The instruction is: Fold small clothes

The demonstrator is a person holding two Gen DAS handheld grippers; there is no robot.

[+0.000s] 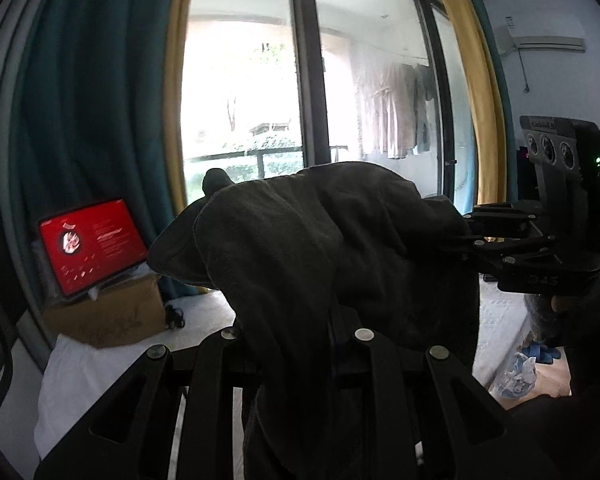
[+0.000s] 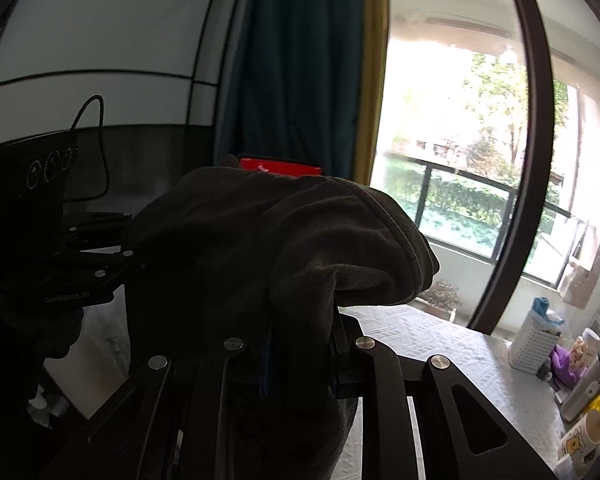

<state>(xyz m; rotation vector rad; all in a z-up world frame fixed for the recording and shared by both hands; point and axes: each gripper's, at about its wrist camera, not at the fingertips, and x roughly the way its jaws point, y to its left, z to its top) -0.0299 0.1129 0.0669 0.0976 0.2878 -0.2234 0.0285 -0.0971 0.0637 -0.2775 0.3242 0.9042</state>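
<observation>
Dark garment (image 1: 320, 240) held aloft between left tool (image 1: 296, 344) and right tool (image 2: 300, 344), each clamped on an edge; lifted to spread before folding onto white bed (image 2: 420, 344).

Bright balcony window (image 1: 244, 92), teal curtain (image 1: 92, 92), white wall (image 2: 100, 20), air conditioner (image 1: 540, 42)

cloth (image 1: 300, 240): held up over the bed (image 1: 100, 368), between my two claws
left claw (image 1: 296, 344): clamped on the cloth's near edge
right claw (image 1: 460, 240): on the cloth's right side
tablet (image 1: 92, 246): left of the cloth, leaning on a box (image 1: 108, 316)
box: on the bed
window (image 1: 244, 80): behind the cloth
curtain (image 1: 92, 100): left of the window, behind the tablet
</observation>
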